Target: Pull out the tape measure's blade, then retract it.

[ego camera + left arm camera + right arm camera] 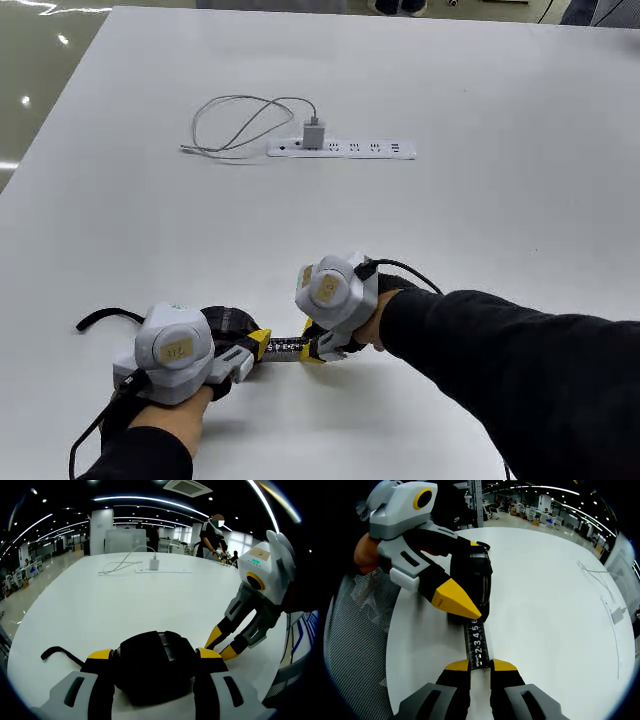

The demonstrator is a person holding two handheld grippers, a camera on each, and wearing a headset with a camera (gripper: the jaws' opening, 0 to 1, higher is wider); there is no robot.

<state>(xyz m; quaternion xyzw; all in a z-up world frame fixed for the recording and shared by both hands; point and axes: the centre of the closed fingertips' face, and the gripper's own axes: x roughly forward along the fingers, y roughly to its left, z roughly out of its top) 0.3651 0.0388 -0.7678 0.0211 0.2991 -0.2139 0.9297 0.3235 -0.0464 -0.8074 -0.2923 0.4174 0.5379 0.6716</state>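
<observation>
Head view puts the black tape measure on the near left part of the white surface, its case clamped between the yellow-tipped jaws of the left hand-held gripper. A short length of blade runs rightward out of the case, low over the surface. Its free end is pinched by the right hand-held gripper, whose jaws are pressed together on it. In the right gripper view the blade's printed numbers read along the strip between the case and the two closed yellow tips. In the left gripper view the case sits squeezed between that gripper's jaws, one tip on each side, with the right hand-held gripper just beyond it to the right. A black strap trails from the case to the left across the surface. Dark sleeves reach in from the near edge behind both grippers. Well apart, toward the far side, lies a white power strip with a white charger plugged into it and a looped white cable to its left
</observation>
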